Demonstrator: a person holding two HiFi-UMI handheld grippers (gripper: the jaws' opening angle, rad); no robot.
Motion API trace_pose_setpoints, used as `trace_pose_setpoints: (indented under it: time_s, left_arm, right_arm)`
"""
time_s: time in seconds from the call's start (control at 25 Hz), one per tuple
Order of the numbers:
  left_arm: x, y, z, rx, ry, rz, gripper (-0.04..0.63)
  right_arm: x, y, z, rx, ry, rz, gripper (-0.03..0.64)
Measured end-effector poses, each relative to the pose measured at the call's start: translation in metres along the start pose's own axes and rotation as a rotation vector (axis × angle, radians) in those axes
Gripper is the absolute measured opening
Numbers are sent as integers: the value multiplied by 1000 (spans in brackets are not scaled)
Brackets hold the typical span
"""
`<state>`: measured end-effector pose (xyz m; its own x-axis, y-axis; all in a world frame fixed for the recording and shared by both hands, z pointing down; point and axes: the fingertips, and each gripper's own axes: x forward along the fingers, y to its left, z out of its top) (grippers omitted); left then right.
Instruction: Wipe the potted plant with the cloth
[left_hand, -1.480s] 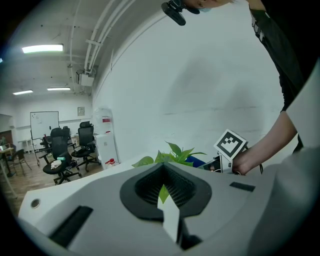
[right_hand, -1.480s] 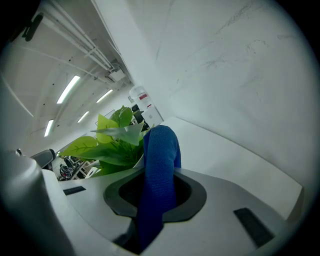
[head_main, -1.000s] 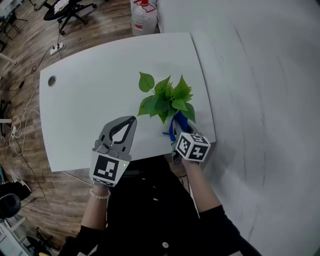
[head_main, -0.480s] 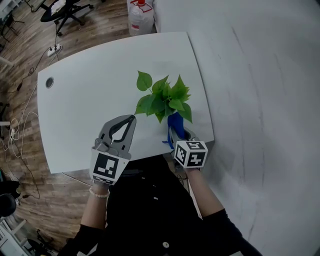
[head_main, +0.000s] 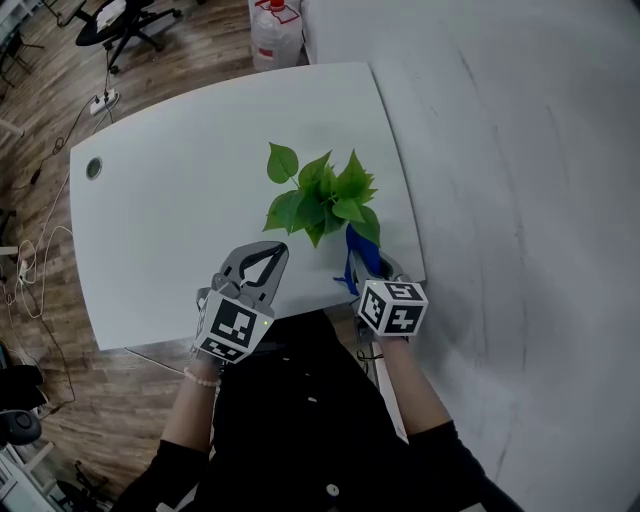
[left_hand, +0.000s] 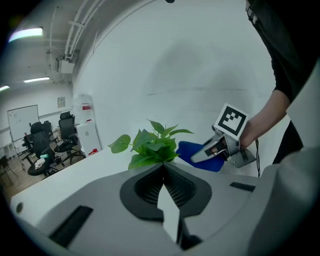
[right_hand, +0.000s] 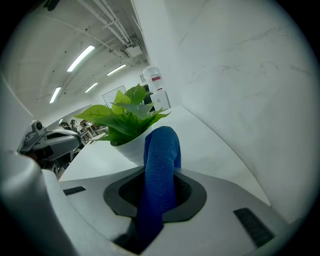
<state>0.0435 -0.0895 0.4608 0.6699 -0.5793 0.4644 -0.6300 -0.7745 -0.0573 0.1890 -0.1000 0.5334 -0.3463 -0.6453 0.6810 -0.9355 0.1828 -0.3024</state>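
1. Dropping toward the white desk (head_main: 150, 200), the left gripper (head_main: 272, 256) now sits lower and nearer the plant than it did a second ago. Its jaws are pressed together with nothing between them, as the left gripper view (left_hand: 163, 172) shows plainly.
2. The green leafy plant in its white pot (head_main: 325, 195) stands upright near the desk's right edge and has not shifted on the desk. It is just ahead of the left gripper's tips, but clear of them.
3. The blue cloth (head_main: 362, 255) lies at the plant's near right side, under the lowest leaves. It has barely moved over the last second. Whether it touches the pot I cannot tell.
4. The right gripper (head_main: 365, 268) has kept its place, its jaws pinching the cloth, a fold of which arches up out of them (right_hand: 160, 165).
5. My reading: wiping has scarcely begun. The left gripper's approach looks like a move to steady the pot or leaves while the cloth strokes them.
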Motion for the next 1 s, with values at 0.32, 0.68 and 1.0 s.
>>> trace_pose_setpoints:
  time_s: [0.32, 0.68, 1.0]
  left_arm:
    - [40, -10, -36, -15, 124, -68, 15]
    - [78, -14, -53, -76, 173, -119, 297]
    - [106, -1, -42, -141, 120, -74, 353]
  right_arm:
    - [1, -8, 15, 16, -36, -13, 100]
    - [0, -11, 18, 17, -41, -27, 100]
    - [0, -14, 20, 5, -31, -39, 100]
